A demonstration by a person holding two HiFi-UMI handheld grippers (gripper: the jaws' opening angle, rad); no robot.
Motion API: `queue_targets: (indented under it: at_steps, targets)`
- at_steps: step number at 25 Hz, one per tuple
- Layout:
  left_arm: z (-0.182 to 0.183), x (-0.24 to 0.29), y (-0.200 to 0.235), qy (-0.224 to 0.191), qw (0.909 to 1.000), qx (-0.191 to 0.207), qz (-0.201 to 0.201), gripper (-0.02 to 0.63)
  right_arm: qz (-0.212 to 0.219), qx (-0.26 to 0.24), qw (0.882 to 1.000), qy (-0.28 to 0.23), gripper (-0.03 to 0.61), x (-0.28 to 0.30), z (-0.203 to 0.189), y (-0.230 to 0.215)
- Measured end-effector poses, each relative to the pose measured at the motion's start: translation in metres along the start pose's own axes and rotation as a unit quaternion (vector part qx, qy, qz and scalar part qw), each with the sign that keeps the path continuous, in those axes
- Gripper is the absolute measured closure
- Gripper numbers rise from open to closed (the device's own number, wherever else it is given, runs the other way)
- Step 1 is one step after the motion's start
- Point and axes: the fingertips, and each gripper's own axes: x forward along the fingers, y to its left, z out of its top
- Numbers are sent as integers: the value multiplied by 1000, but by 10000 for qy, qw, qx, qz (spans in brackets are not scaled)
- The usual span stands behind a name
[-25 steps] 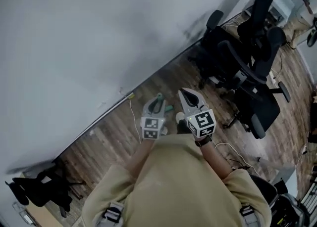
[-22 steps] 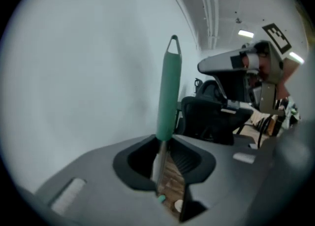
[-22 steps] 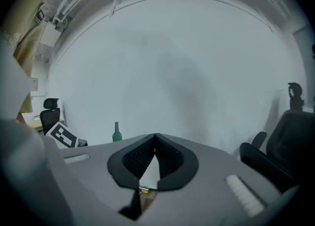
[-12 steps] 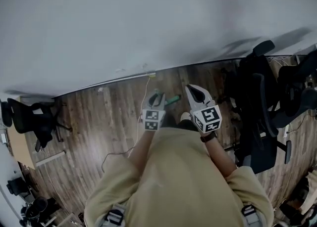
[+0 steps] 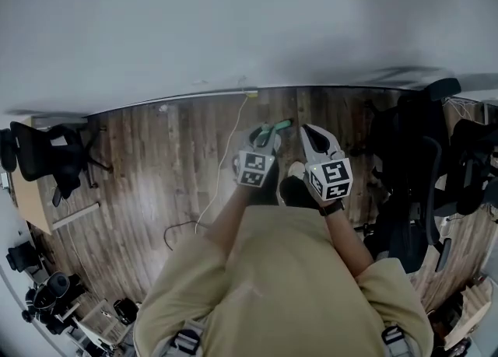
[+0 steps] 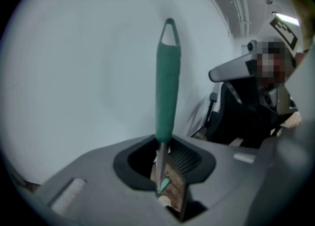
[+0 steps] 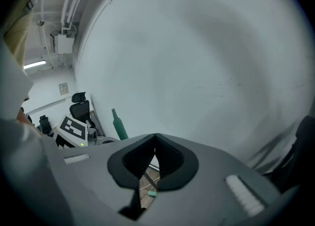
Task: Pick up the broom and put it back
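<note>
One of my two grippers has the broom. My left gripper [image 6: 164, 148] is clamped narrow on the thin metal shaft, just under the green grip of the broom [image 6: 167, 87].

In the left gripper view, the broom's long axis runs from the jaws straight up to 12 o'clock. The hang-loop is on top, against the bare wall [image 5: 233, 21]. In the head view the grip pokes forward toward 1 o'clock, its tip near the foot of the wall. The brush end lies below the jaws, and I can't make it out.

My right gripper [image 7: 155, 139] rides just beside the left at 3 o'clock. Its tips are pressed together with nothing between them, and the green grip shows at its 10 o'clock.

A white cable [image 5: 220, 173] trails across the wooden floor [image 5: 148, 169] at 8 o'clock. Office chairs [image 5: 412, 153] crowd in at 3 o'clock. I judge the way to the wall is free, but a swing to the right would catch the chairs.
</note>
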Motion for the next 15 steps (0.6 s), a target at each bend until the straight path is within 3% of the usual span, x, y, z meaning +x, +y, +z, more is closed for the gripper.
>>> queue_targets:
  at_steps: [5, 15]
  targets:
    - [-26, 54, 31, 28, 9996, 60, -291, 531, -280, 346, 9981, 423, 574, 45, -32, -25]
    - [-81, 151, 80, 634, 9954, 106, -705, 531, -914, 1303, 9842, 780, 573, 100, -82, -81]
